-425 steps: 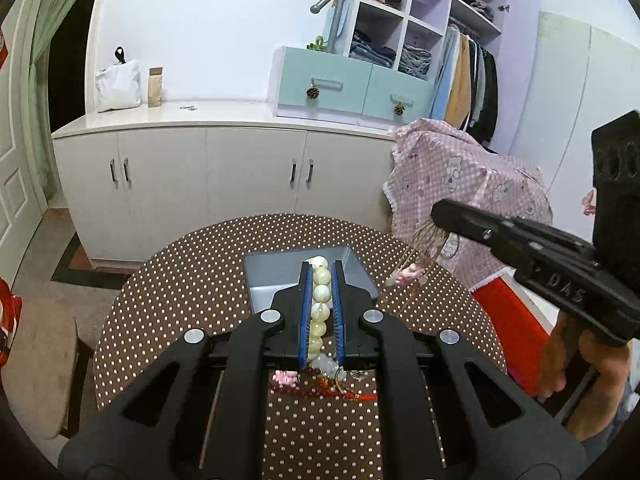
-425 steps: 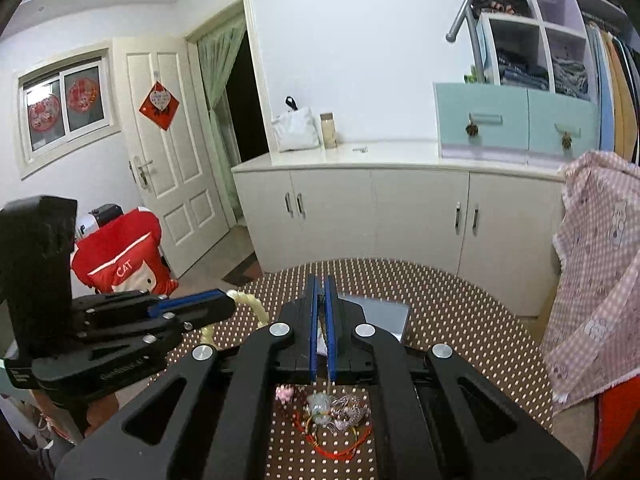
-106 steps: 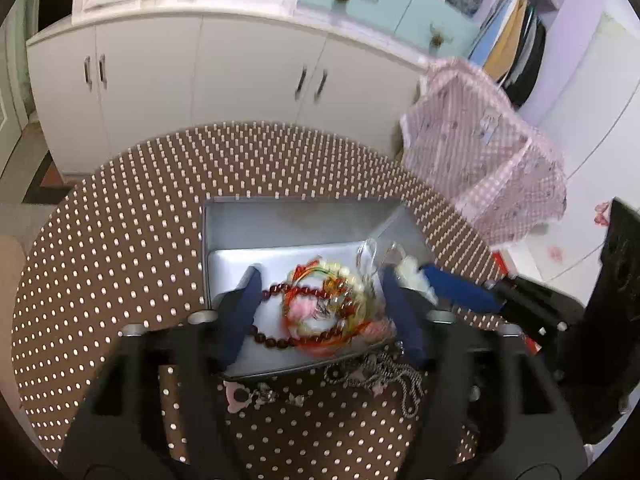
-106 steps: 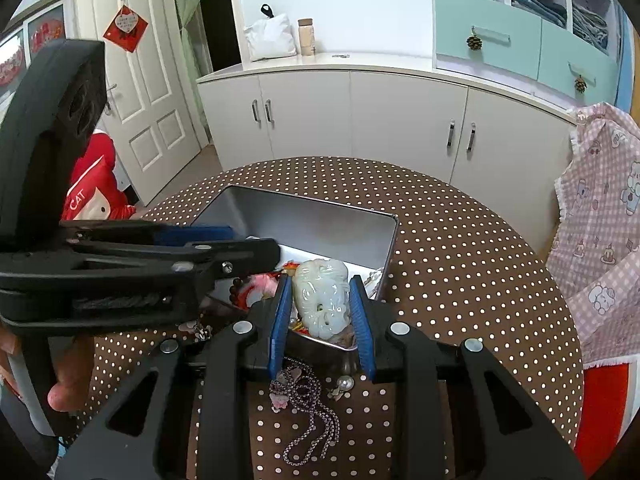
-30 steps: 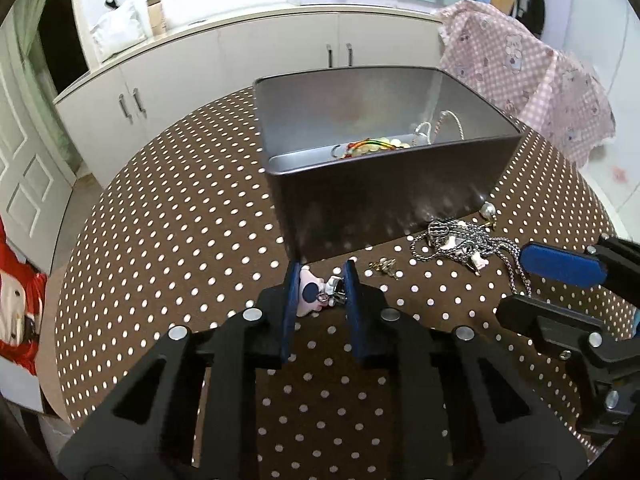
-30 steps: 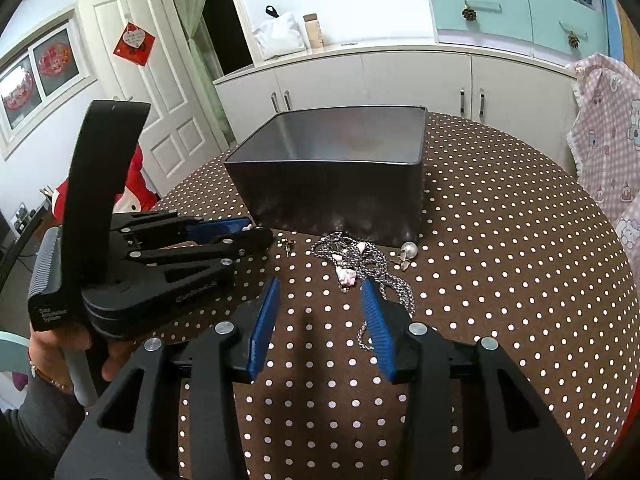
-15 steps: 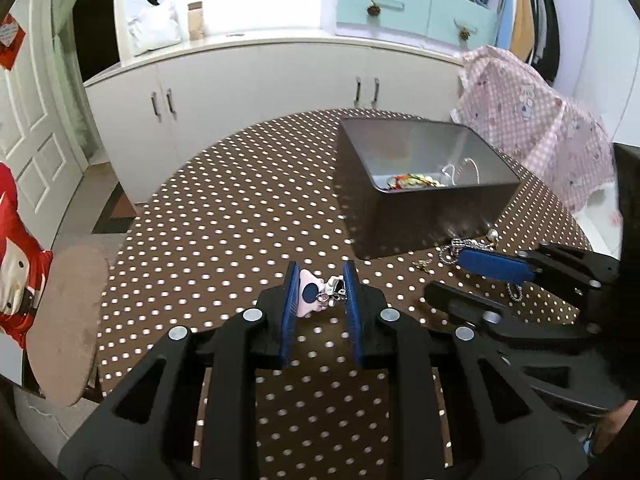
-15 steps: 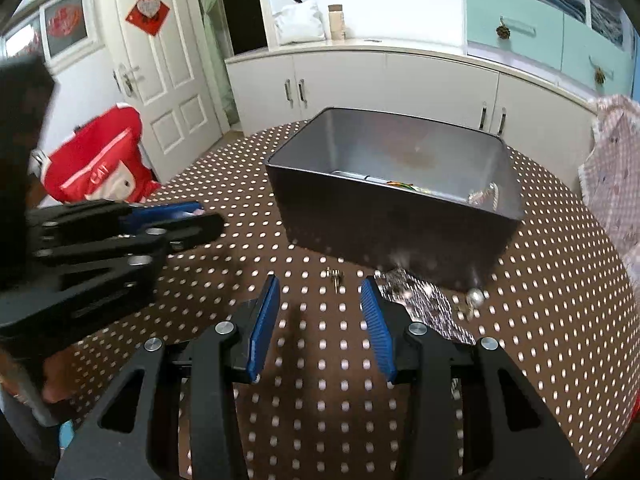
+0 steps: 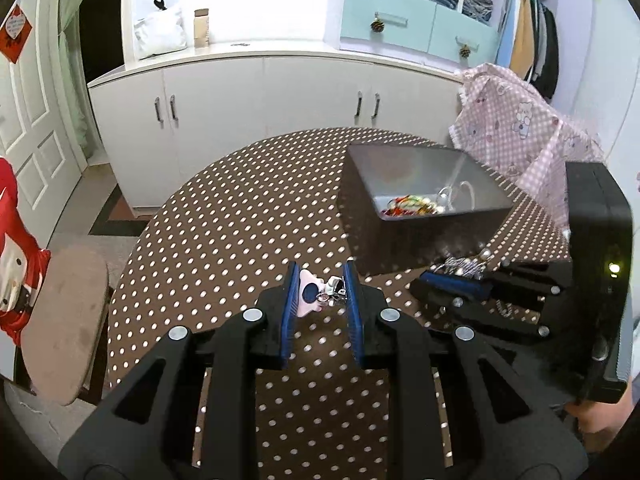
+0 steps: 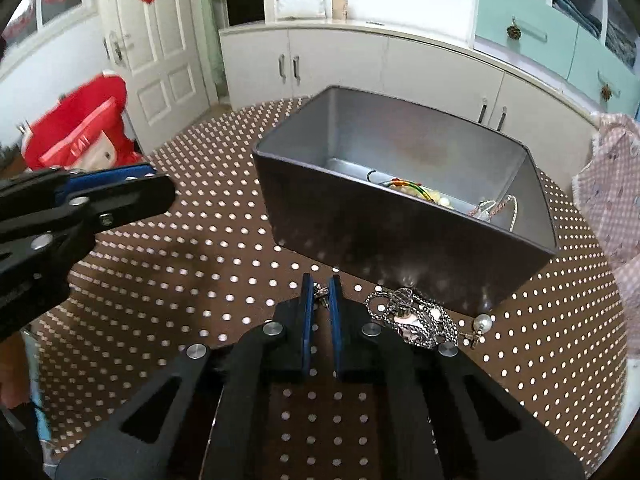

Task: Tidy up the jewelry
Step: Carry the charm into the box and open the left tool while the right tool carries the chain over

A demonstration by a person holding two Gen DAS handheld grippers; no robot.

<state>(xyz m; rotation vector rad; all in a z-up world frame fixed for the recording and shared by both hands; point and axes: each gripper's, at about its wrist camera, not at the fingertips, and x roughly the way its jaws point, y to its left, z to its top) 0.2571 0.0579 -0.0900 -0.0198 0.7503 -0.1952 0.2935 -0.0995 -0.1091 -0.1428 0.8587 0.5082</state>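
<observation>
Jewelry sorting is mid-course around a grey metal box (image 10: 404, 236) on a polka-dot table (image 9: 240, 232). Left of the box and raised off the cloth, the left gripper (image 9: 319, 300) has its jaws clamped on a pink charm (image 9: 307, 294) with a small metal clasp; the next move, by the look of it, calls for carrying it over the box's rim and letting go above the beads and cords (image 10: 420, 194) already lying inside.

At the foot of the box's near wall, the right gripper (image 10: 320, 300) has its jaws drawn nearly together around a tiny metal piece (image 10: 321, 293), probably an earring. Whether the pads actually grip it cannot be told; if they do, a straight lift and a short carry over the same wall follows.

Just beside that gripper, still at the base of the box, lie a tangled silver chain (image 10: 416, 316) and a pearl earring (image 10: 482, 323), apparently awaiting collection.

Much of the box's floor is hidden behind its near wall, and the chain's pendants are too knotted to make out.
</observation>
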